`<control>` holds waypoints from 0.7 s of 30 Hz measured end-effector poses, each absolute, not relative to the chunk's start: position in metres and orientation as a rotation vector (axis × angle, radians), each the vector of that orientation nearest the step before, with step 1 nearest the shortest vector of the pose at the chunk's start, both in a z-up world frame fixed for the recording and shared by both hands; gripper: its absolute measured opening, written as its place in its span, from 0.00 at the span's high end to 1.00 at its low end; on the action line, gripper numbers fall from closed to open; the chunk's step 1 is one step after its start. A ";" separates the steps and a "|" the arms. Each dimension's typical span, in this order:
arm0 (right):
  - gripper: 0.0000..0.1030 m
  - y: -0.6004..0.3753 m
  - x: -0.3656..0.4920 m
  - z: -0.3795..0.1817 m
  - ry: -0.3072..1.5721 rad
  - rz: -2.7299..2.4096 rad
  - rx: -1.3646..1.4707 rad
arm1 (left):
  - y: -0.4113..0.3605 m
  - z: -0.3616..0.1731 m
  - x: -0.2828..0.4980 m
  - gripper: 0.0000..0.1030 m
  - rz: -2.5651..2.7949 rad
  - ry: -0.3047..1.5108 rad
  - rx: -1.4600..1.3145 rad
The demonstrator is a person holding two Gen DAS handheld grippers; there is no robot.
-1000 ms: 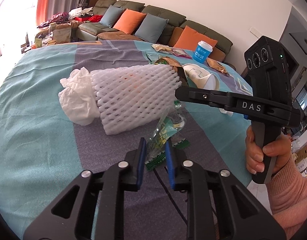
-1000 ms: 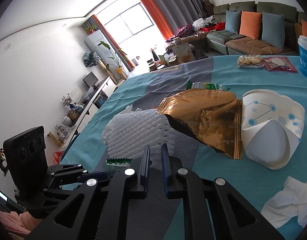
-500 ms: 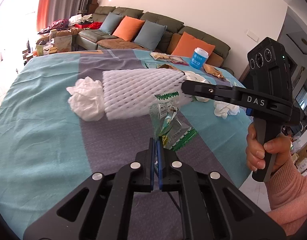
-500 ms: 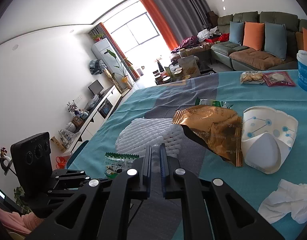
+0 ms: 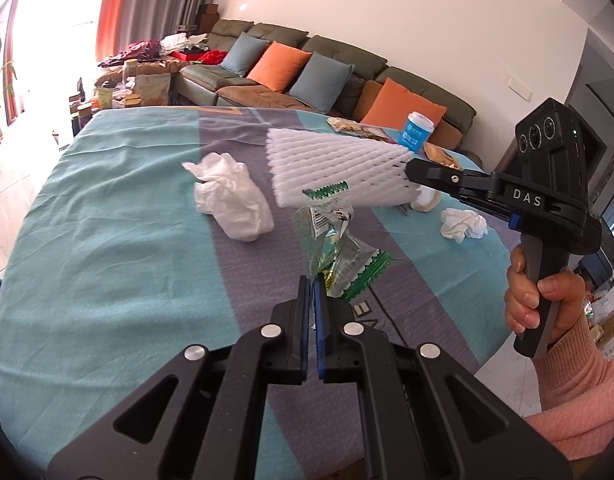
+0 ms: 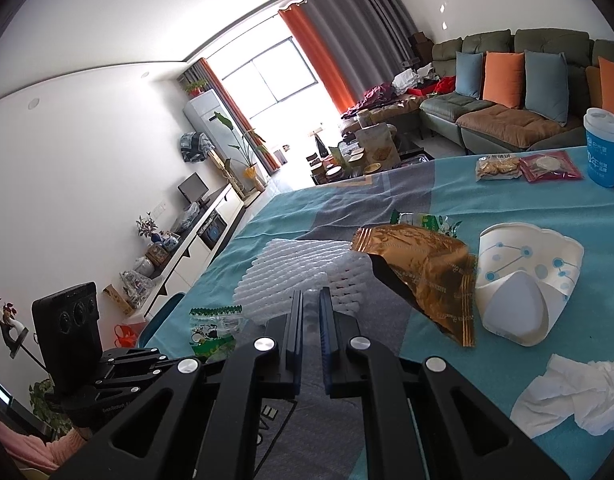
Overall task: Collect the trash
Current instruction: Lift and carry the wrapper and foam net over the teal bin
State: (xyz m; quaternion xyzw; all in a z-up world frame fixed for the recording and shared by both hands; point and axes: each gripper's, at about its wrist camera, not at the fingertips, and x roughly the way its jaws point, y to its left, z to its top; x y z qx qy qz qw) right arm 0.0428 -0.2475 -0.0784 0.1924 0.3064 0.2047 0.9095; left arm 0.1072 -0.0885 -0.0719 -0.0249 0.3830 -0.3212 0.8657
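Note:
My left gripper [image 5: 311, 280] is shut on a clear green-printed snack wrapper [image 5: 331, 236], which hangs crumpled above the teal and grey tablecloth [image 5: 107, 248]. My right gripper [image 6: 311, 296] is shut on the end of a white foam net sleeve [image 6: 291, 272]. The left wrist view shows that sleeve [image 5: 339, 172] held level in the air by the right gripper [image 5: 411, 172]. In the right wrist view the green wrapper [image 6: 213, 332] shows at the lower left, beside the left gripper's body.
A crumpled white tissue [image 5: 231, 200] lies left of the sleeve, another tissue [image 6: 579, 396] at the right. A gold foil bag [image 6: 423, 268], a crushed paper cup [image 6: 523, 276], a blue cup [image 6: 603, 148] and snack packets [image 6: 499, 168] sit further back. A sofa stands behind.
The left jaws closed on the green wrapper and raised it off the cloth. The right gripper lifted the foam sleeve up and away from the tissue.

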 end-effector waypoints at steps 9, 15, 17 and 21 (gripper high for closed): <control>0.94 -0.240 0.041 -0.078 0.625 0.443 0.397 | -0.071 -0.065 0.098 0.97 -0.634 0.785 -0.061; 0.94 -0.232 0.040 -0.077 0.623 0.460 0.398 | -0.060 -0.061 0.093 0.97 -0.603 0.771 -0.061; 0.94 -0.229 0.041 -0.077 0.623 0.469 0.396 | -0.055 -0.059 0.092 0.97 -0.591 0.767 -0.065; 0.94 -0.224 0.041 -0.077 0.624 0.480 0.396 | -0.047 -0.057 0.091 0.97 -0.570 0.762 -0.071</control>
